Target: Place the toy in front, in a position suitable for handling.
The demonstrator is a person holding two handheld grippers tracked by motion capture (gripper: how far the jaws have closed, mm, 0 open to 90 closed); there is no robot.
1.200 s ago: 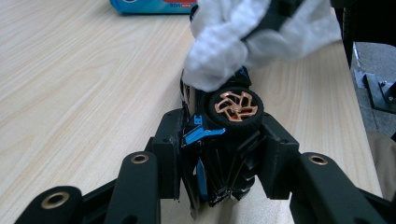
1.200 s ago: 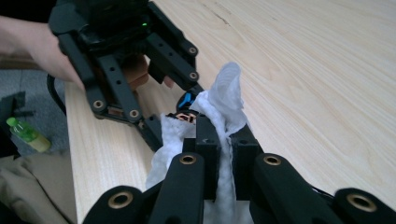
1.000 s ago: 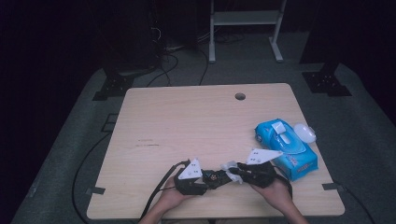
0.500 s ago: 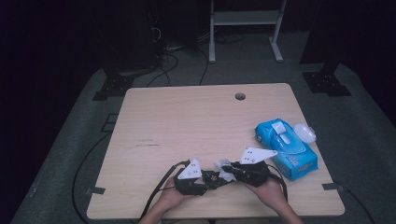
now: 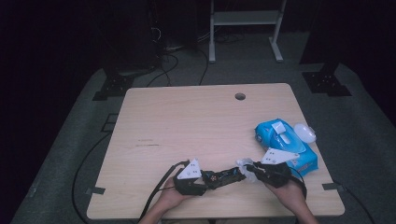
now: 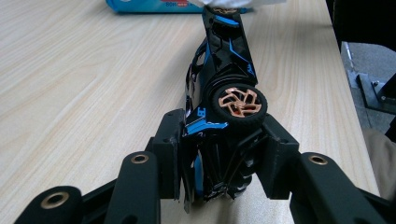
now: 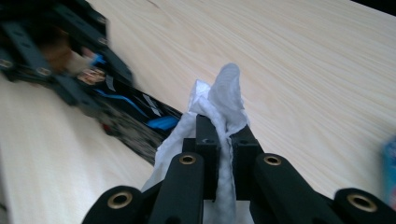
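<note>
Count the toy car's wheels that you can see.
1: an orange-spoked wheel on the black and blue toy car, just above the left gripper clamping it. The other wheels are hidden or too blurred to count.

Right hand-held gripper (image 5: 248, 169) with wipe (image 5: 243, 167) shifted right along toy car (image 5: 223, 176).

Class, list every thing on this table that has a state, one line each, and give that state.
Toy car: clamped on its side in the left gripper.
Wipe: bunched, pinched in the right gripper.
Wipes pack: lying flat, flap lid open.
Left gripper: shut on the car.
Right gripper: shut on the wipe.
</note>
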